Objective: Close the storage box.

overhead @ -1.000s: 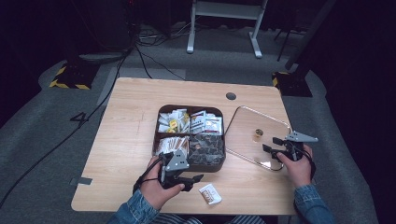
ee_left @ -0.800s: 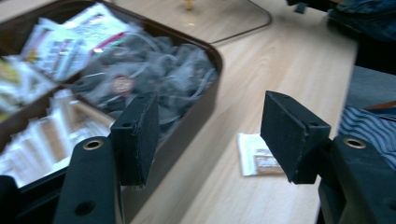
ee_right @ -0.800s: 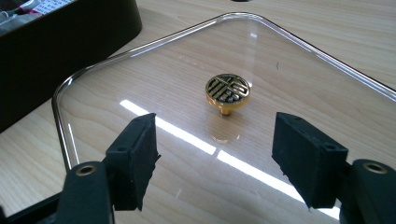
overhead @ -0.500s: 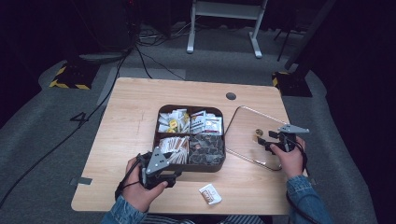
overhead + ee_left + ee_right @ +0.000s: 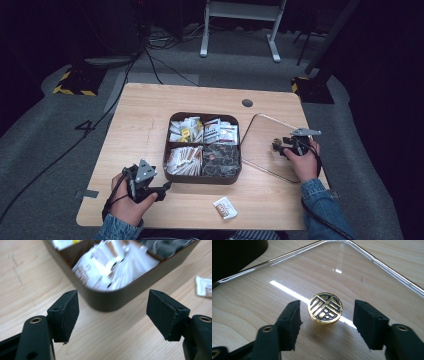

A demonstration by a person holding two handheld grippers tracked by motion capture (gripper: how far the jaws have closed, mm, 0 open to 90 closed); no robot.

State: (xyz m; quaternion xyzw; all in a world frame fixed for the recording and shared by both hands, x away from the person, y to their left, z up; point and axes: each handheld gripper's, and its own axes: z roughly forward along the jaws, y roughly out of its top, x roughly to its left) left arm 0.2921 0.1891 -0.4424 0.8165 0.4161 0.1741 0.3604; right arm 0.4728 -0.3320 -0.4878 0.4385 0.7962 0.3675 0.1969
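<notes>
1. The right gripper (image 5: 325, 322) is seen at the lower centre of the right gripper view. Its jaws have just been closing and stand either side of the gold knob (image 5: 325, 307); a gap remains on both sides, so nothing is gripped.
2. The gold knob is round, with no long axis of its own. Its patterned black-and-gold face is turned upward and slightly toward the camera. It is fixed at the middle of the clear lid (image 5: 287, 277).
3. The clear lid lies flat on the table (image 5: 145, 115), at the right centre of the high view, just beside the right wall of the brown box (image 5: 202, 179). In that view its outline is rotated, with one corner directed toward the upper left of the frame.
4. The left gripper (image 5: 112, 315) is seen at the bottom of the left gripper view. Its jaws have just been opening and stand wide apart, with nothing between them.
5. The left gripper is pointed at a rounded corner of the brown box, which holds sachets in four compartments.
6. A single loose sachet (image 5: 225, 208) lies on the table at the lower centre of the high view.
</notes>
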